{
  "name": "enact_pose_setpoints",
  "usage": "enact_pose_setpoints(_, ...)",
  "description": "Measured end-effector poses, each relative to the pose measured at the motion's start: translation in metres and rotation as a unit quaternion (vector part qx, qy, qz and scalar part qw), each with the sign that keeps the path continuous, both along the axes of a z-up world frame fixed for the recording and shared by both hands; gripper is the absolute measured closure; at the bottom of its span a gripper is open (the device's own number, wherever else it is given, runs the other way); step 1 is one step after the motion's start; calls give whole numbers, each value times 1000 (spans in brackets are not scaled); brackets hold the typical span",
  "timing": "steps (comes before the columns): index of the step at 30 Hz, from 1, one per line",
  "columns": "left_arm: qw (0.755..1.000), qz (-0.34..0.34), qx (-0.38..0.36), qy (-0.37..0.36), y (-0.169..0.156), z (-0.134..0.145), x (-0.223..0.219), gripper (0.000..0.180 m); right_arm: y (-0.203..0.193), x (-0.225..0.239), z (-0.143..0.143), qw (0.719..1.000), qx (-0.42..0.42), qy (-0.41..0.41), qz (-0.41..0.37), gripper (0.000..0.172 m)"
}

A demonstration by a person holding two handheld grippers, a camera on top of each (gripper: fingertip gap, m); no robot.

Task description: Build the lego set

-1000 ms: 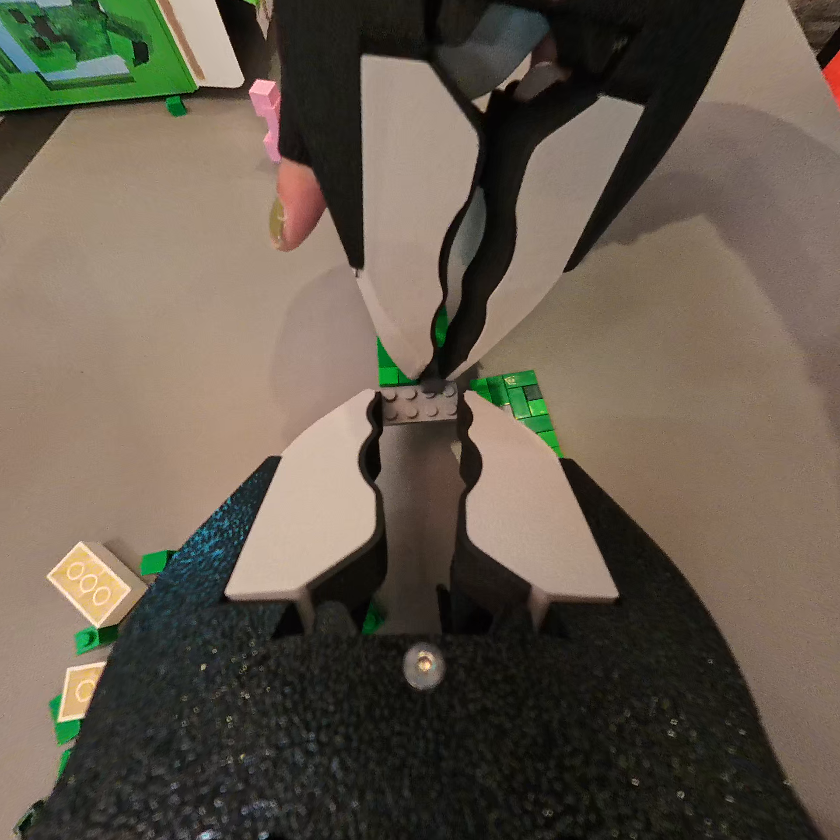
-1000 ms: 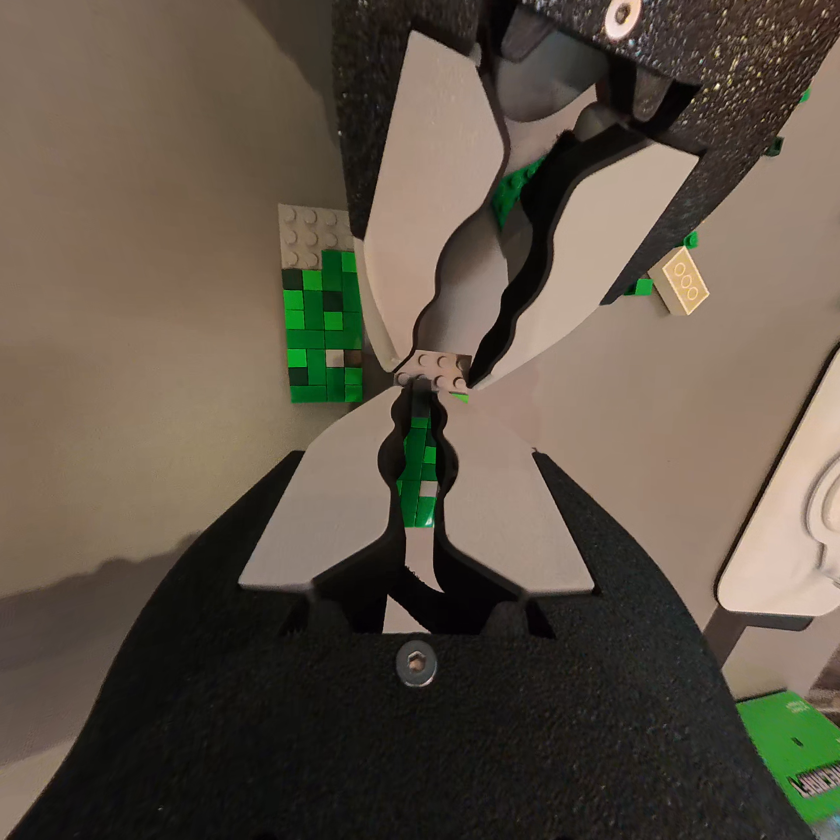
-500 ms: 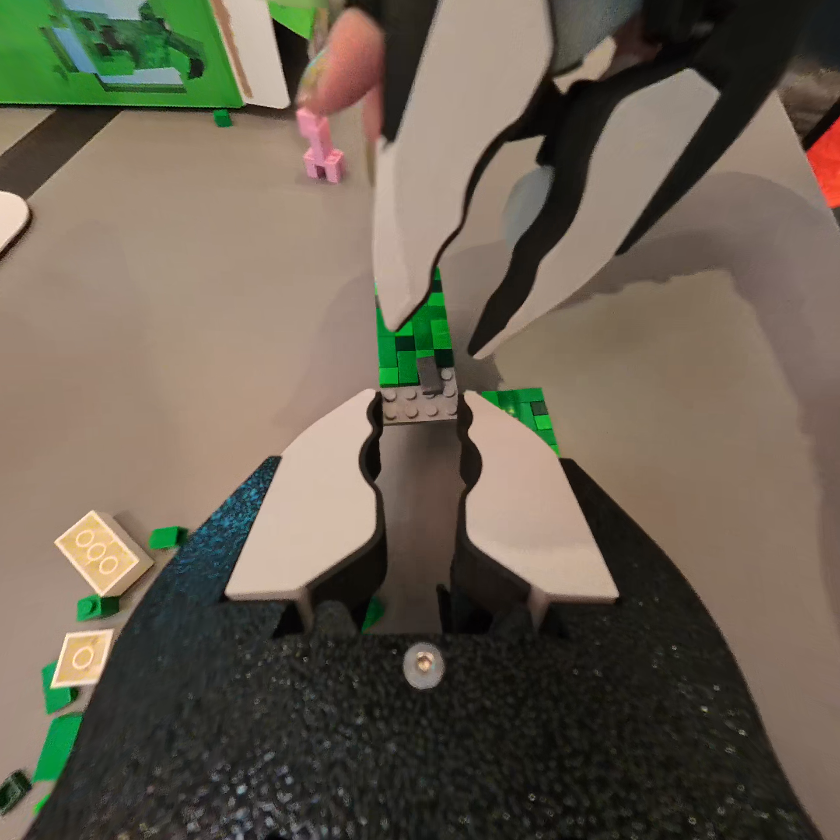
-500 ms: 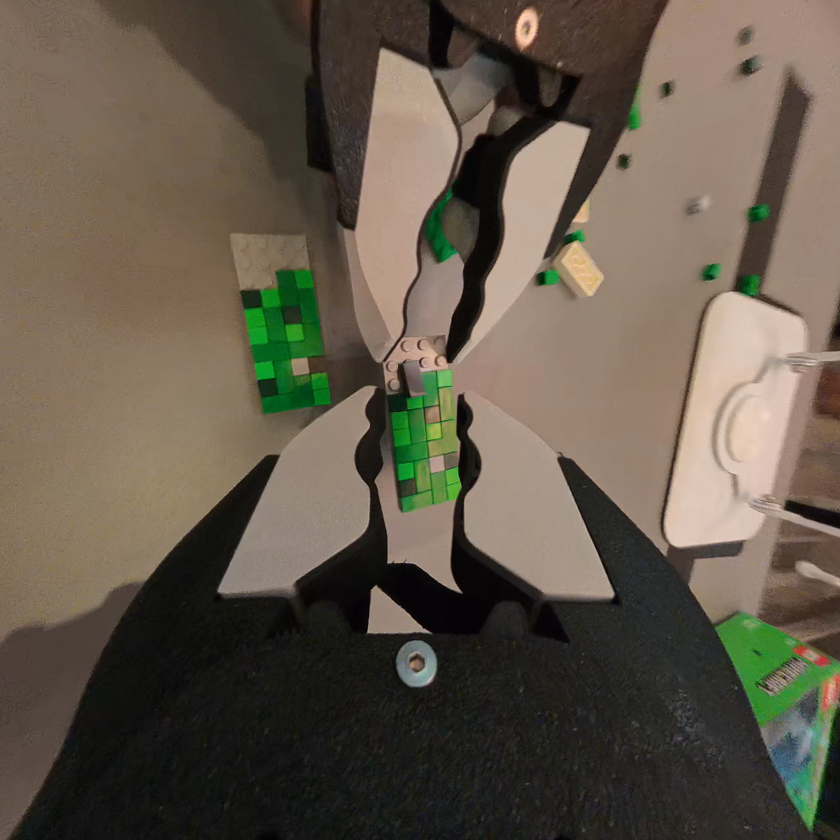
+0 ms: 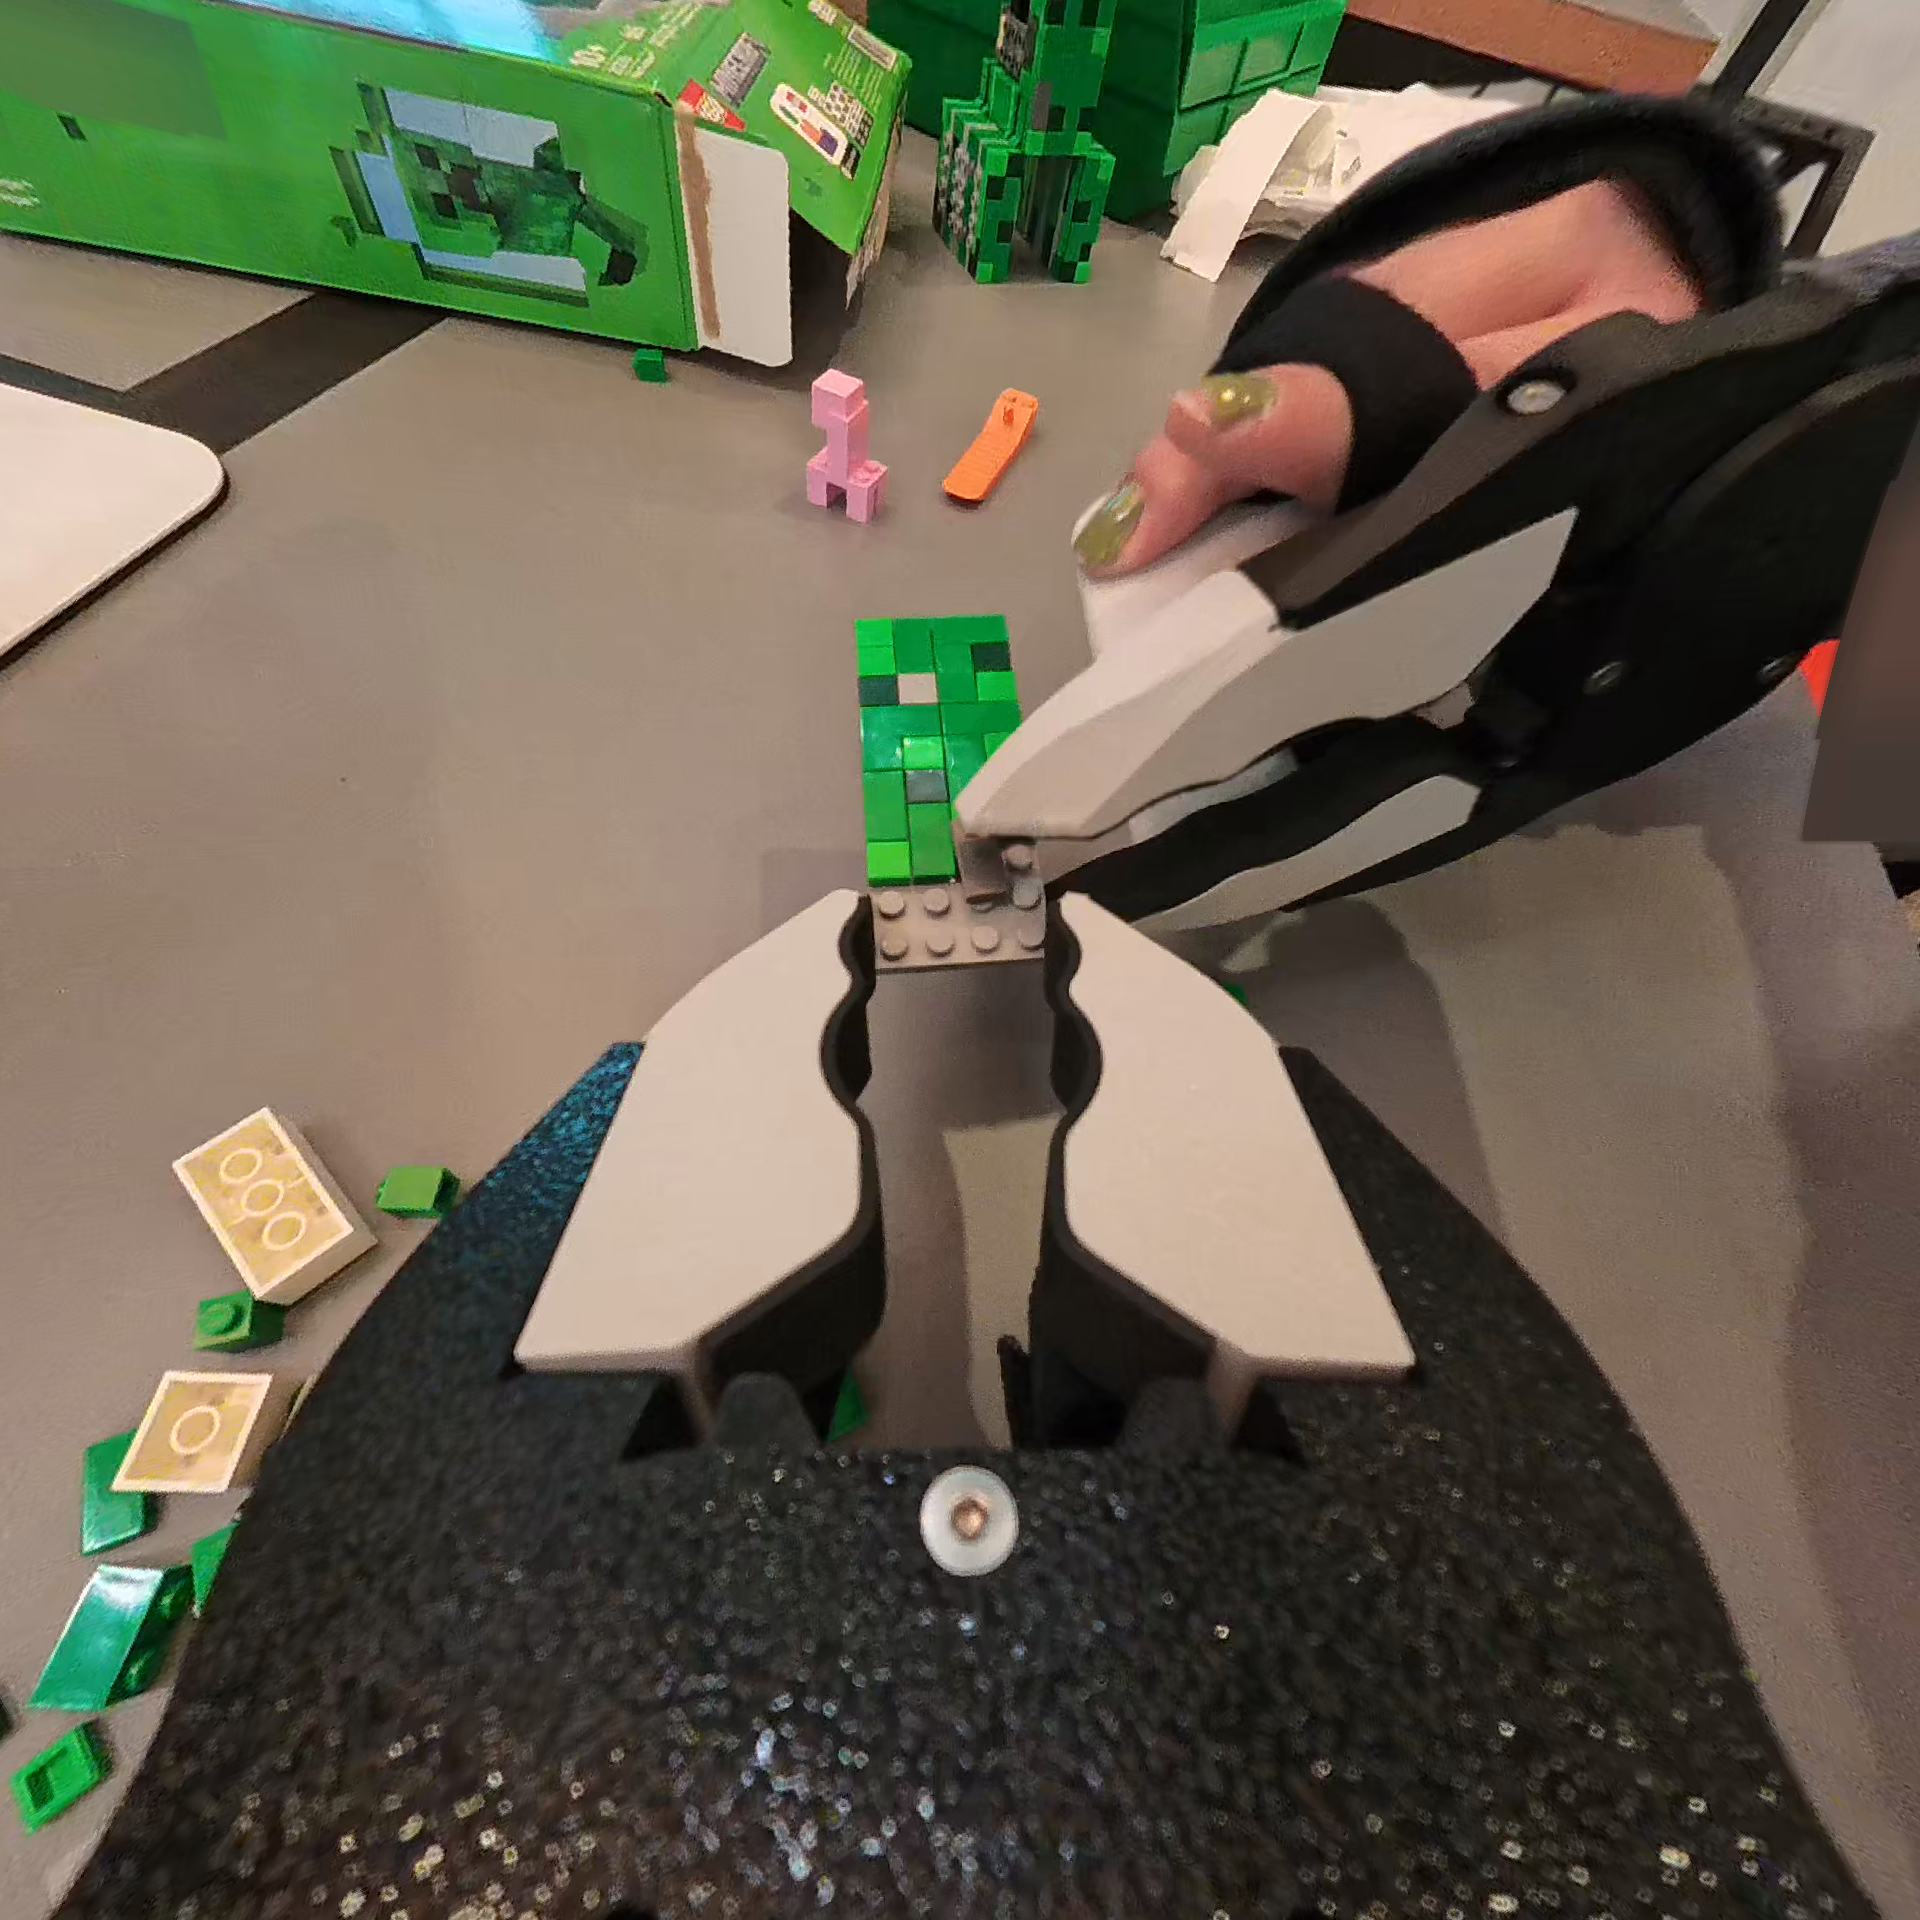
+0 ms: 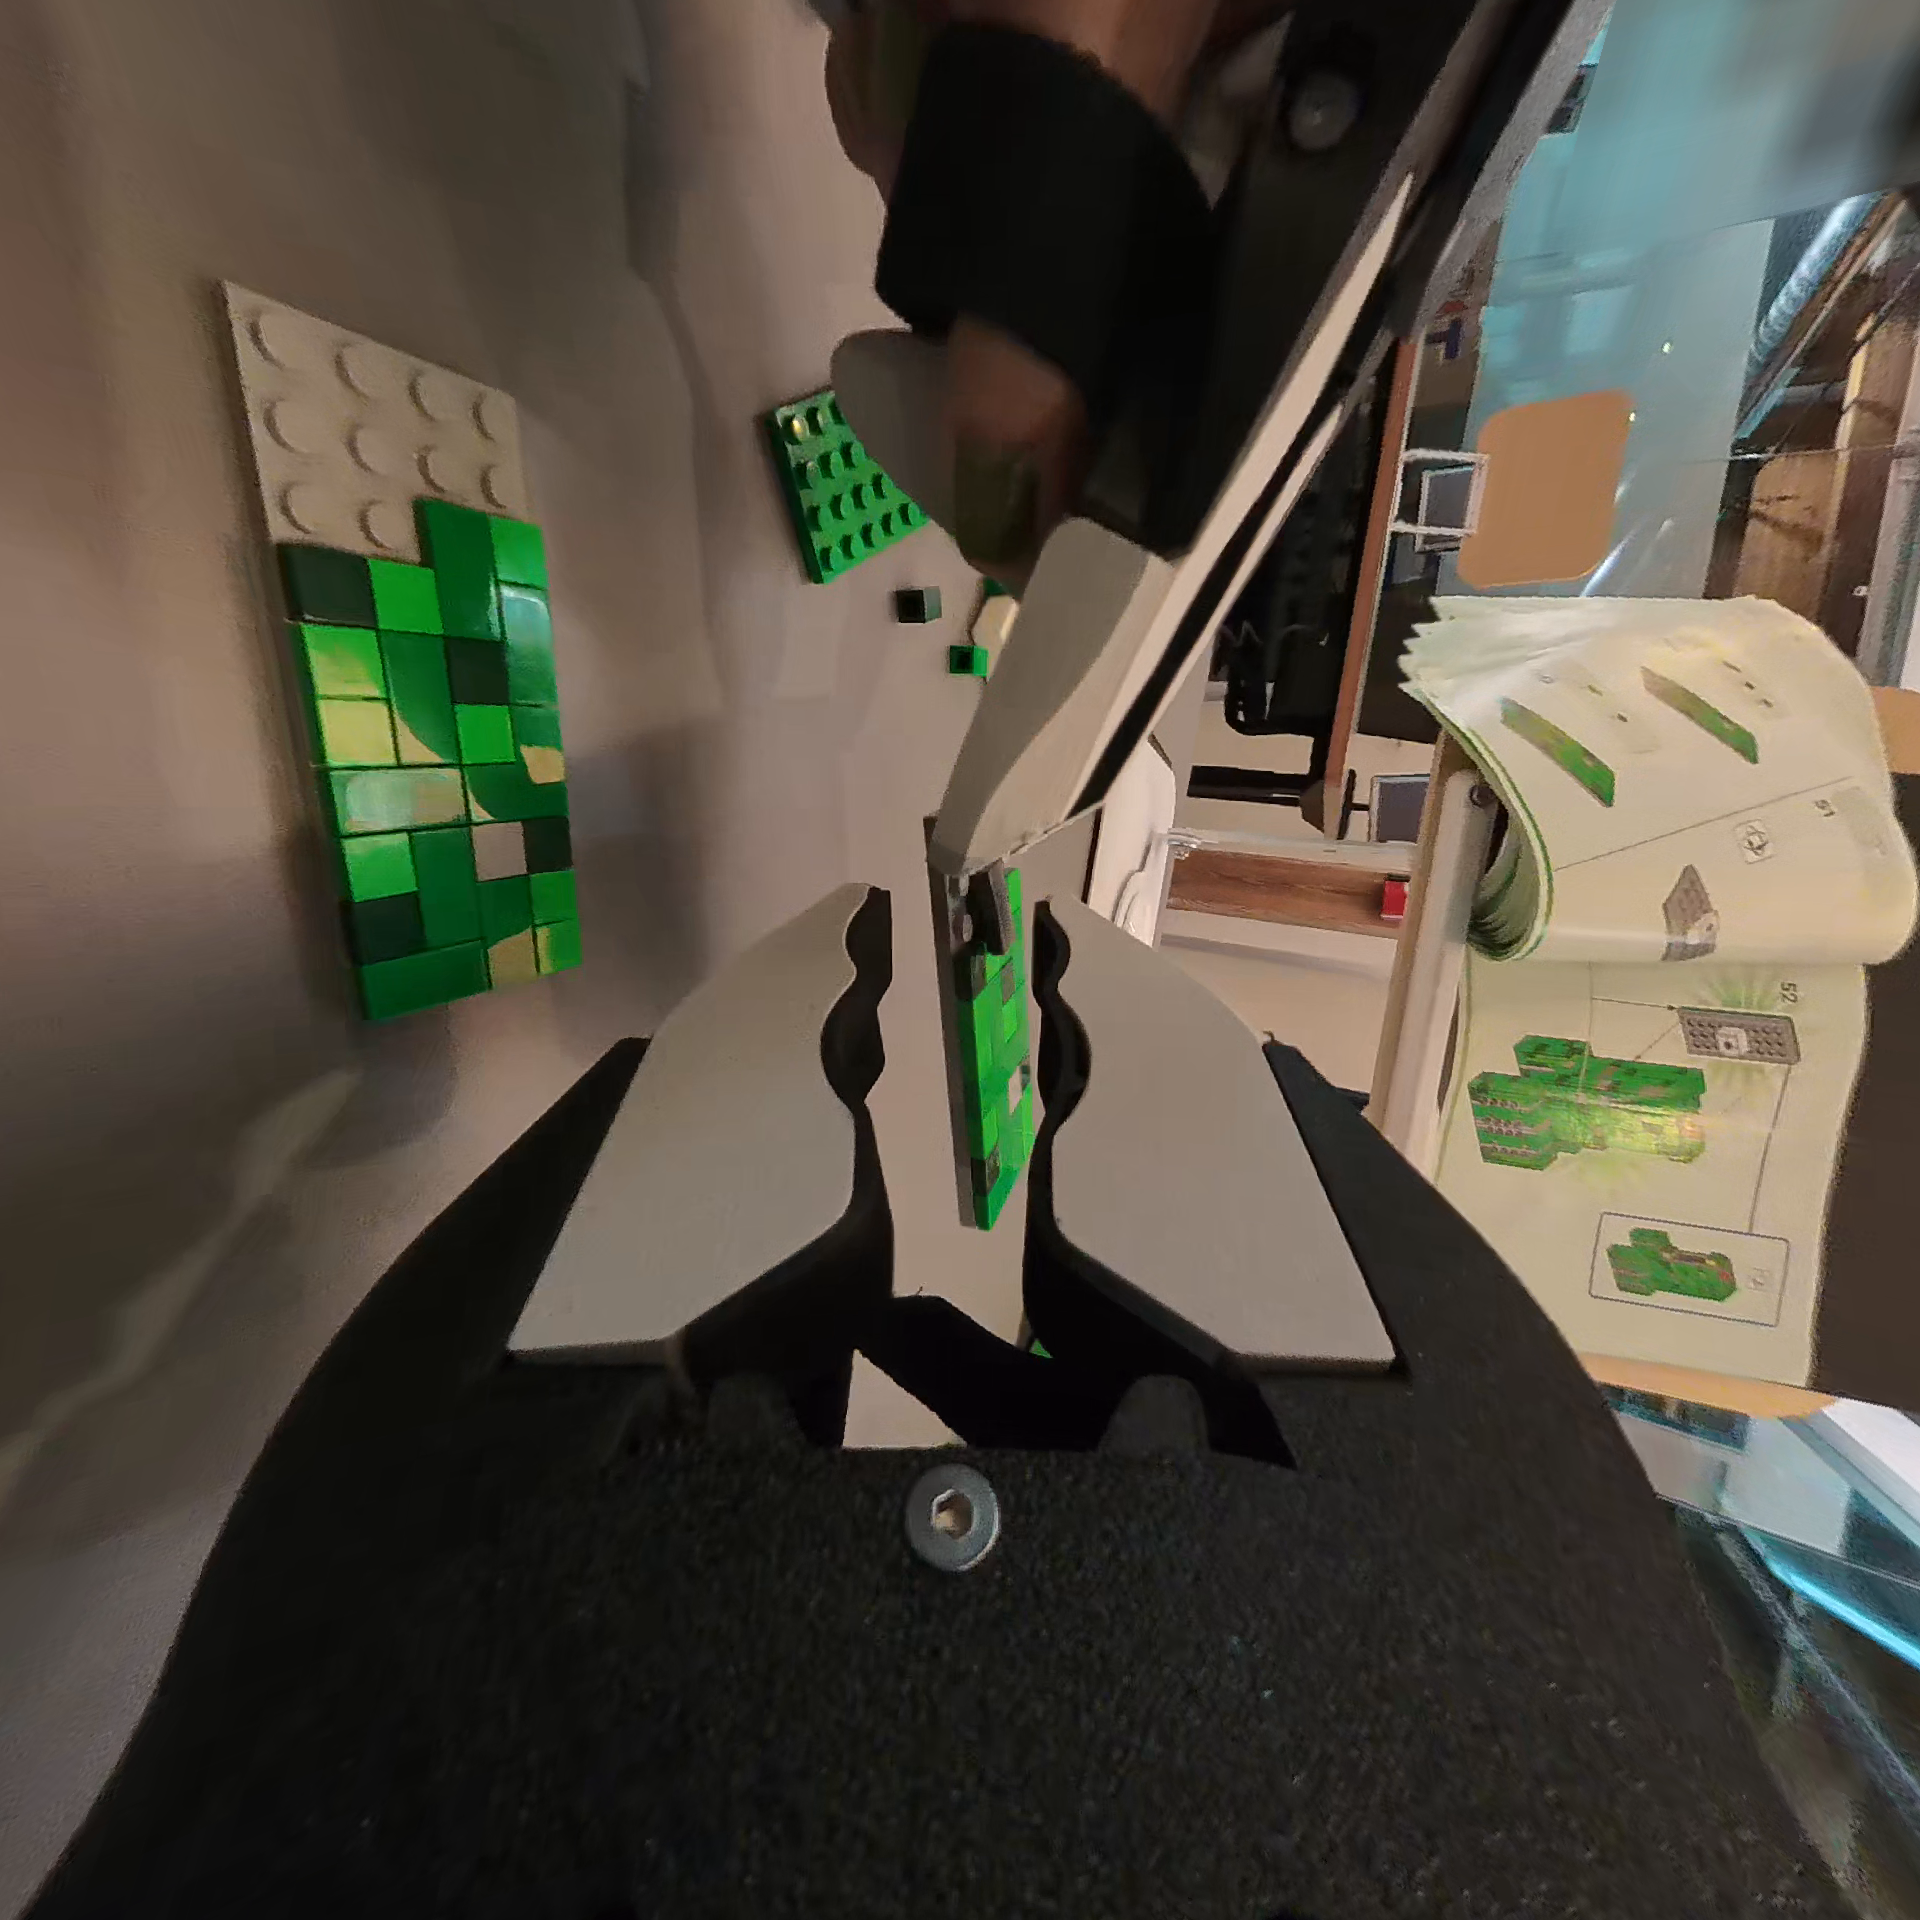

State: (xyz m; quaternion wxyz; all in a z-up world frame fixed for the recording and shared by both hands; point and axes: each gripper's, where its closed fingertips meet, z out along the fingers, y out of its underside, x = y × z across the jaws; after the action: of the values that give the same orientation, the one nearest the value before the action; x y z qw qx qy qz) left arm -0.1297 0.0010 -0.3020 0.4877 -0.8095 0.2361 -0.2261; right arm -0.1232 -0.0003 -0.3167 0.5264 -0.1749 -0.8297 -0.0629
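The right gripper (image 5: pixel 1013 862) has swung from above to the side, its jaws now straddling the plate (image 5: pixel 961 935) without pressing; the left gripper (image 5: pixel 958 940) still clamps the plate's grey studded end, raised above the table (image 5: pixel 416 727); green tiles cover the rest, with a small grey piece (image 5: pixel 982 862) by the studs.

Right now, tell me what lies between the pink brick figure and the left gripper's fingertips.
In the left wrist view, the green-tiled grey plate spans most of that stretch; the left gripper grips its bare studded end. Bare grey table lies beyond it, up to the pink figure.
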Motion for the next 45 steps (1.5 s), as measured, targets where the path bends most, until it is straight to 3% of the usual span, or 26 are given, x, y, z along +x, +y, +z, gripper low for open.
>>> enact_pose_setpoints(7, 1000, -1, 3, -2, 0, 1, 1, 150, -1, -1, -1, 1000, 23, 8, -5, 158)
enact_pose_setpoints(16, 1000, 4, 7, -3, 0, 3, 1, 150, -4, -2, 0, 998, 54, 31, -15, 161)
enact_pose_setpoints(22, 999, -2, 30, -18, -2, 9, 2, 149, -5, -1, 7, 998, 39, 48, -15, 161)
enact_pose_setpoints(24, 998, -21, 47, -31, -6, 14, 6, 157, -6, 0, 6, 999, 22, 41, -10, 164)
enact_pose_setpoints(28, 992, -21, 109, 55, -12, 17, 0, 146, -4, 6, 0, 999, -7, 35, -3, 164)
enact_pose_setpoints(33, 957, -35, 174, 230, -16, 4, 0, 150, -14, 10, -2, 994, -97, 44, 19, 164)
enact_pose_setpoints(38, 929, -42, 226, 290, -17, 8, 9, 171, -23, 13, 9, 984, -160, 59, 44, 164)
enact_pose_setpoints(41, 909, -34, 268, 316, -19, 17, 10, 176, -25, 13, 17, 982, -168, 75, 50, 163)
enact_pose_setpoints(45, 847, -9, 337, 410, -23, 30, 12, 177, -29, 15, 23, 988, -98, 98, 66, 164)
